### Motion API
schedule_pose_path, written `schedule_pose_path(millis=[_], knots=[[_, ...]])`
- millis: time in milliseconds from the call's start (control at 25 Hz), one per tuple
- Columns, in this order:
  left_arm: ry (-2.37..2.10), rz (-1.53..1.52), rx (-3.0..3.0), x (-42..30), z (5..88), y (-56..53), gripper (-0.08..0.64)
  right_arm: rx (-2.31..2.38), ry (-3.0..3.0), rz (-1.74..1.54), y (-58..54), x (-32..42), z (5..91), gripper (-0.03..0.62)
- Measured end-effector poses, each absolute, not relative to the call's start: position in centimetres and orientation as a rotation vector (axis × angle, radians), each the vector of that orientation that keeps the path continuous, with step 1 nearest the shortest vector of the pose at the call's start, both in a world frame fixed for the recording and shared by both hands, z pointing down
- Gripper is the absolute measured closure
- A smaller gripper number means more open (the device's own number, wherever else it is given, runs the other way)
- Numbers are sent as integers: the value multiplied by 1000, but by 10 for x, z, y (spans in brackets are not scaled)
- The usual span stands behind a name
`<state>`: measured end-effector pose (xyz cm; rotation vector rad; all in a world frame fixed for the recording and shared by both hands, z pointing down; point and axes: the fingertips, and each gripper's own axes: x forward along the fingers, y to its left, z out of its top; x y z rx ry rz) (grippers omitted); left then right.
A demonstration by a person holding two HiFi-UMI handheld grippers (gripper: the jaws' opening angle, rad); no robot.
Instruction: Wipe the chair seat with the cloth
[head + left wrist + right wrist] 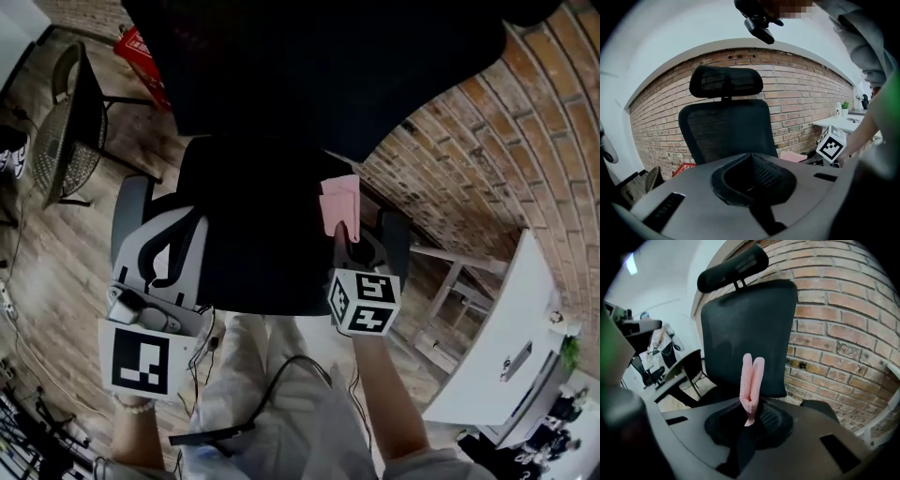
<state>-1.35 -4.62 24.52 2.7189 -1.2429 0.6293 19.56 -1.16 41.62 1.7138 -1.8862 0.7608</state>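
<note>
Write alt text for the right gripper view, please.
The right tool is shut on a folded pink cloth that stands up between its jaws. Behind it is a black office chair with a headrest, against a brick wall.

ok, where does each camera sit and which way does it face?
Head view: on the head, facing steeply down at the chair seat; left gripper, right gripper, forearms show.
Left gripper view: on left gripper, facing the backrest; shut empty jaws, an arm show.
Right gripper view: on right gripper, facing backrest; jaws holding the cloth show.
Shared: backrest, brick wall.
</note>
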Motion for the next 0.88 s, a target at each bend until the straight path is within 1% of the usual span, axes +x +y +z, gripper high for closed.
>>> schedule_pose_path(millis=[120,440,640,880], knots=[[-1313,567,2704,-21,207,-49,541,1705,-1963,732,-9,195,369,540],[-1416,561,2757,-38,114,-35,541,1702,-2119,631,-1,181,247,539],[-1415,500,2808,-38,69,-15,541,1687,-2219,498,15,164,182,539],[-1422,542,2908,-40,33,4,541,1662,-2292,359,25,152,125,539]])
